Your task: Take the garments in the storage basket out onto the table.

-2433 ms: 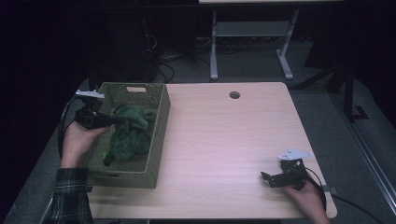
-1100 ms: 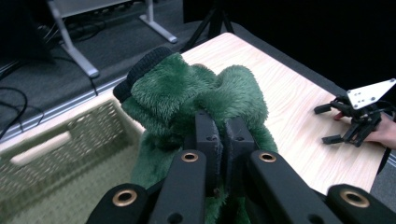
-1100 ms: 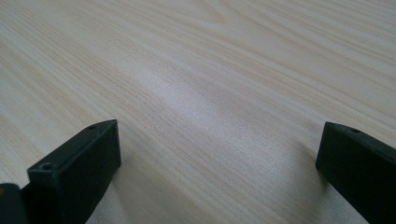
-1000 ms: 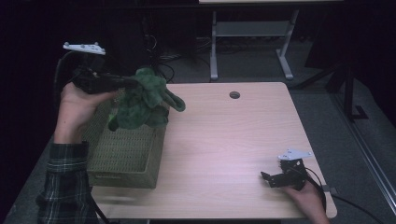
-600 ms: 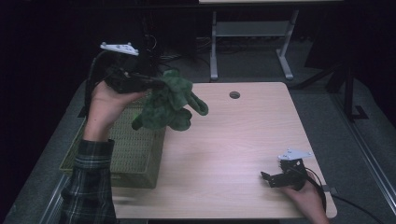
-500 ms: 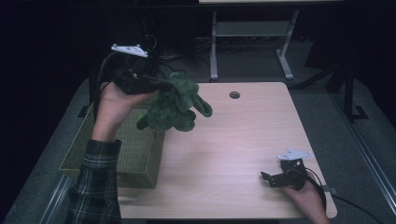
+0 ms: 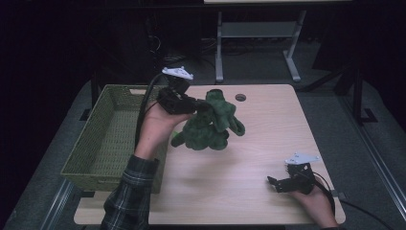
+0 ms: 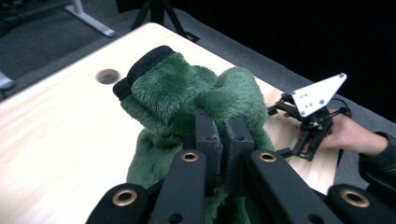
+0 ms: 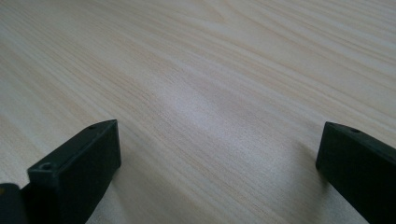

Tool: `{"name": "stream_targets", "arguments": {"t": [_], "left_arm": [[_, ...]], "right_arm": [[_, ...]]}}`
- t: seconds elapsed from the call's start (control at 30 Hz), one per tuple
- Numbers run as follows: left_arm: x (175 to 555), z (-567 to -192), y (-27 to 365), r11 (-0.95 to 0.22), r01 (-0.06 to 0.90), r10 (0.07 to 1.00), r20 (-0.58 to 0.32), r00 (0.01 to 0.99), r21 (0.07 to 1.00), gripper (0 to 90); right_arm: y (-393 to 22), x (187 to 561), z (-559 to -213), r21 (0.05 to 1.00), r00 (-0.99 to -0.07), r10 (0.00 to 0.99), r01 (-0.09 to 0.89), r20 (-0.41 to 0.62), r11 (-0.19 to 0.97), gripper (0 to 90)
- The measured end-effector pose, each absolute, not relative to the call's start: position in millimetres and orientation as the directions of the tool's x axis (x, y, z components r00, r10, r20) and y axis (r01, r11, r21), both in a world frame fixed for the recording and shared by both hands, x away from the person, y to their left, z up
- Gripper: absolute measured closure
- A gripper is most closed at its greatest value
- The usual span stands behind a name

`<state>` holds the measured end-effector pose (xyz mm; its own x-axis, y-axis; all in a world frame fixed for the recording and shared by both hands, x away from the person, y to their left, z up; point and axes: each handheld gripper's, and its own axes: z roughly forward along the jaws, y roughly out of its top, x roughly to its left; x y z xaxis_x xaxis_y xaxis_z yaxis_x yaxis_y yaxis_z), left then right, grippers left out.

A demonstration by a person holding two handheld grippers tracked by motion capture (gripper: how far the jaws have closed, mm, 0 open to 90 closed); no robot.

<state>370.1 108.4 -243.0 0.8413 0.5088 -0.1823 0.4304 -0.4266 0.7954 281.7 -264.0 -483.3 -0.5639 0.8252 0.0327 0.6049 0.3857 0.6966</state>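
High view, from the near edge outward: the right gripper [image 7: 280, 183] rests at the table's [image 7: 268, 124] near right corner, its jaws spread wide over bare wood with nothing between them, apparently parked while the other hand works. In the right gripper view the two black fingertips [image 9: 77, 163] stand far apart with only pale grain between. Farther in, a plaid sleeve [image 7: 127, 196] leads up to the left gripper [image 7: 201, 106], whose jaws are pinched together on a fold of the green plush garment [image 7: 210, 125]; the bundle hangs from that grip above the table's middle, clear of the surface as far as can be judged. The left gripper view shows the pads [image 8: 208, 140] squeezed on the fuzzy fabric [image 8: 187, 93], a black ribbed cuff [image 8: 142, 70] uppermost. At the left edge sits the green woven basket [image 7: 103, 139], now with nothing visible inside. Beyond, a cable hole [image 7: 240, 97] marks the far side. The carry suggests the garment is headed for open tabletop.
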Motion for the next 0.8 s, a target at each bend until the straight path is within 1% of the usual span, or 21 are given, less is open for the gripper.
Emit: {"name": "stream_targets", "arguments": {"t": [0.13, 0.23, 0.33, 0.43, 0.47, 0.53, 0.57, 0.6, 0.67, 0.73, 0.8], "left_arm": [[369, -255, 95, -0.437, 0.436, 0.492, -0.196, 0.848, 0.787, 86.9], [368, -269, 84, -0.434, 0.45, 0.476, -0.226, 0.85, 0.781, 86.9], [367, -287, 73, -0.438, 0.464, 0.459, -0.252, 0.852, 0.77, 86.9], [366, -317, 57, -0.439, 0.494, 0.445, -0.296, 0.845, 0.75, 86.9], [366, -317, 57, -0.439, 0.494, 0.445, -0.296, 0.845, 0.75, 86.9], [367, -330, 49, -0.442, 0.512, 0.439, -0.321, 0.84, 0.737, 86.9], [368, -342, 43, -0.445, 0.525, 0.444, -0.33, 0.833, 0.725, 86.9], [368, -342, 43, -0.445, 0.525, 0.444, -0.33, 0.833, 0.725, 86.8], [372, -356, 36, -0.45, 0.539, 0.446, -0.344, 0.826, 0.712, 86.8], [378, -378, 29, -0.452, 0.568, 0.456, -0.369, 0.81, 0.688, 86.8], [380, -384, 27, -0.453, 0.576, 0.463, -0.372, 0.804, 0.681, 86.8]], "right_arm": [[-264, 282, -483, 0.697, -0.564, 0.825, 0.605, 0.033, 0.386, 0.0], [-264, 281, -483, 0.697, -0.567, 0.823, 0.605, 0.036, 0.386, 0.0], [-265, 281, -483, 0.697, -0.57, 0.821, 0.602, 0.035, 0.389, 0.0], [-265, 281, -483, 0.697, -0.571, 0.82, 0.602, 0.035, 0.39, 0.0], [-265, 281, -483, 0.697, -0.571, 0.82, 0.602, 0.035, 0.39, 0.0], [-265, 281, -483, 0.697, -0.571, 0.82, 0.602, 0.035, 0.389, 0.0], [-265, 281, -483, 0.697, -0.571, 0.82, 0.602, 0.035, 0.389, 0.0], [-265, 281, -483, 0.697, -0.571, 0.82, 0.602, 0.035, 0.389, 0.0], [-265, 281, -483, 0.697, -0.571, 0.82, 0.602, 0.034, 0.391, 0.0], [-265, 281, -483, 0.697, -0.571, 0.82, 0.602, 0.034, 0.39, 0.0], [-265, 281, -483, 0.696, -0.571, 0.82, 0.603, 0.035, 0.39, 0.0]]}}
